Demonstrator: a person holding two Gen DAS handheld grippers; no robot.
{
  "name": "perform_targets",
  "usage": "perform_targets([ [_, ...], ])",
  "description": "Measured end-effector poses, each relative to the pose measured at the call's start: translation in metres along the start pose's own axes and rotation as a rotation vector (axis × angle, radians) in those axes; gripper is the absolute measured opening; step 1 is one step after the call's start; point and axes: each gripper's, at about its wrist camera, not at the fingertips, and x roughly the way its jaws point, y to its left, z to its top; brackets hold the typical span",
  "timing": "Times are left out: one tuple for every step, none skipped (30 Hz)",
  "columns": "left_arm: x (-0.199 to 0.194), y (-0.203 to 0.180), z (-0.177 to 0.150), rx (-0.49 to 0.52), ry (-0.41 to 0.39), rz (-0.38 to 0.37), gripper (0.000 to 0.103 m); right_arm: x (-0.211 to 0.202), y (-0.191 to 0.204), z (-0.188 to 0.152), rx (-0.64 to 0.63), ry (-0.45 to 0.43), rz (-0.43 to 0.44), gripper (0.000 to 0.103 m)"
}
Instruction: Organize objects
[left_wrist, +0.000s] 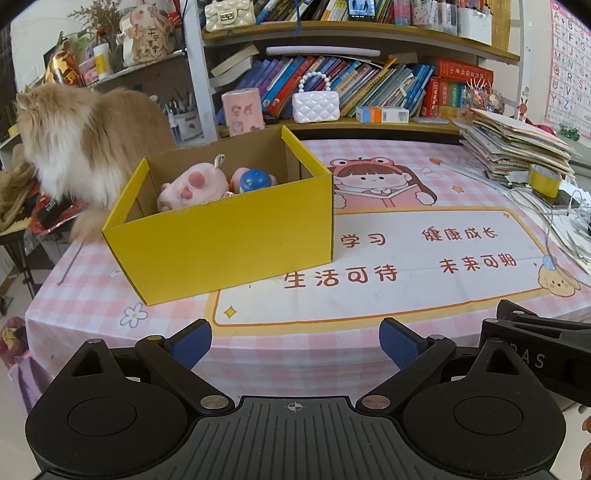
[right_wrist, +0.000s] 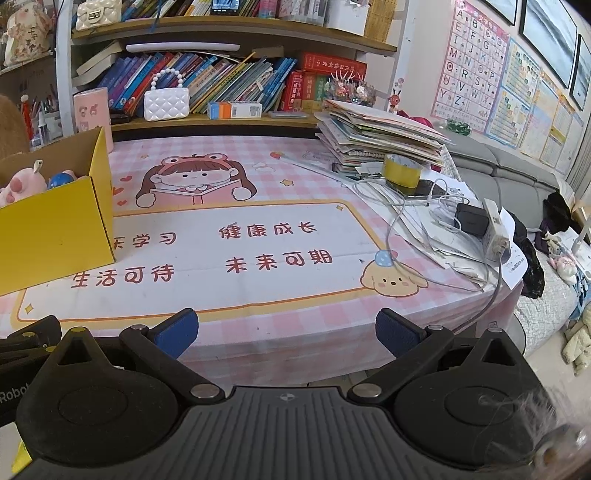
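— What's the box made of?
— Cardboard: matt yellow outside, raw brown inside. The pink toy in it is soft plush, the blue toy beside it shiny plastic.
— And the tabletop?
— A smooth printed cover with faint creases.
— The hand-held grippers?
— Matt black plastic, ribbed base, metal pivot screws; the left hand-held gripper and the right hand-held gripper have finely textured blue pads.

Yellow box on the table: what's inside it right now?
The yellow box holds a pink plush toy and a blue-and-pink toy beside it, toward the back. The front wall hides the box floor and anything lower.
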Motion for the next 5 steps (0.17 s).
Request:
perform_targets([
  [0.0007, 0.0004, 0.0004, -0.002, 0.000, -0.002, 0.099, 0.0011, 0.0009, 0.0009, -0.002, 0.002, 0.000, 0.103],
  [0.0020, 0.0007, 0.0009, -0.003, 0.002, -0.003, 0.099, 0.0024, 0.0015, 0.0015, -0.004, 0.004, -0.001, 0.103],
  [0.0031, 0.0007, 0.0012, -0.004, 0.005, -0.003, 0.099, 0.0040, 0.0023, 0.0023, -0.006, 0.007, -0.001, 0.103],
  [0.0048, 0.0009, 0.0019, -0.006, 0.009, -0.003, 0.099, 0.0059, 0.0031, 0.0029, -0.009, 0.010, 0.000, 0.103],
  [0.0068, 0.0012, 0.0030, -0.008, 0.015, -0.003, 0.099, 0.0078, 0.0038, 0.0038, -0.012, 0.013, 0.001, 0.103],
])
